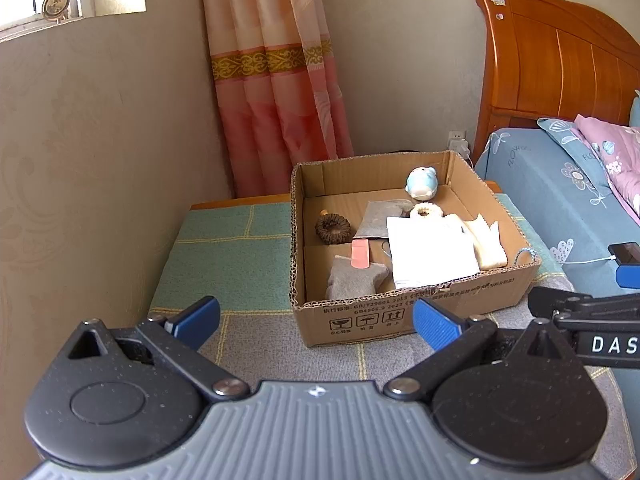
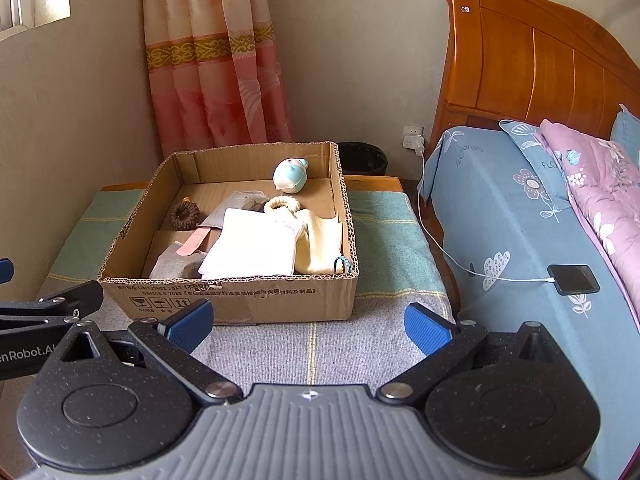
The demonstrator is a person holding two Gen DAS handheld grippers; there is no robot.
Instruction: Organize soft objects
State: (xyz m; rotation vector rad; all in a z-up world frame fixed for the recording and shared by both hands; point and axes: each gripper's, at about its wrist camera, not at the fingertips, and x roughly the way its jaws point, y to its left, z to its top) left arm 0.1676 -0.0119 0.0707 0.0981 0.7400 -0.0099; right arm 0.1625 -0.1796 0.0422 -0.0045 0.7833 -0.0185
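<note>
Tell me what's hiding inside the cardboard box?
Inside the cardboard box lie a blue plush toy, a brown scrunchie, a cream scrunchie, grey socks, a pink strip, white cloth and yellow cloth. Anything beneath the cloths is covered.

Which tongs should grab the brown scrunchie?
Probably the left tongs: the brown scrunchie lies in the box's left half, nearer them. The right tongs, equally open, face its right side.

grey sock partly behind box wall, box print too small, phone cut off
</note>
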